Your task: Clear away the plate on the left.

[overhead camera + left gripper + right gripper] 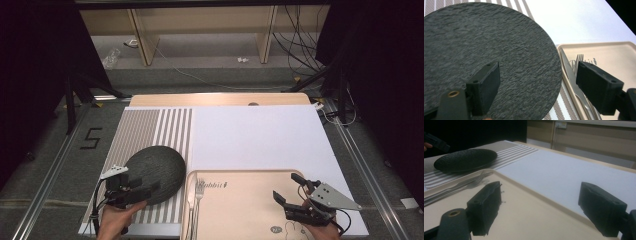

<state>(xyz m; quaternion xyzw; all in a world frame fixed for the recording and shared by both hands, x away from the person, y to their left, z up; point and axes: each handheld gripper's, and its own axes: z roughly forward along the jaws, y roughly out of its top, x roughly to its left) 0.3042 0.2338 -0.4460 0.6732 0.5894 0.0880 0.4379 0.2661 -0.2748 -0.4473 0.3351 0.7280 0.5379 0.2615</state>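
A round black textured plate [155,171] [486,42] lies on a striped placemat [150,127]. My left gripper [145,186] [540,87] hovers open over the plate's near right edge, with nothing between its fingers. To the plate's right, a beige tray [245,205] [529,202] carries a fork [198,192] [471,182] and a knife [571,75] along its left side. Over the tray's right part my right gripper [289,188] [540,207] stands open and holds nothing. The right gripper view has the plate [465,158] far off to the left.
A white mat [260,135] covers the table's middle and right, beyond the tray. The wooden table edge [220,99] runs along the back. Past the table are wooden shelf legs [142,42] and loose cables [300,45] on the floor.
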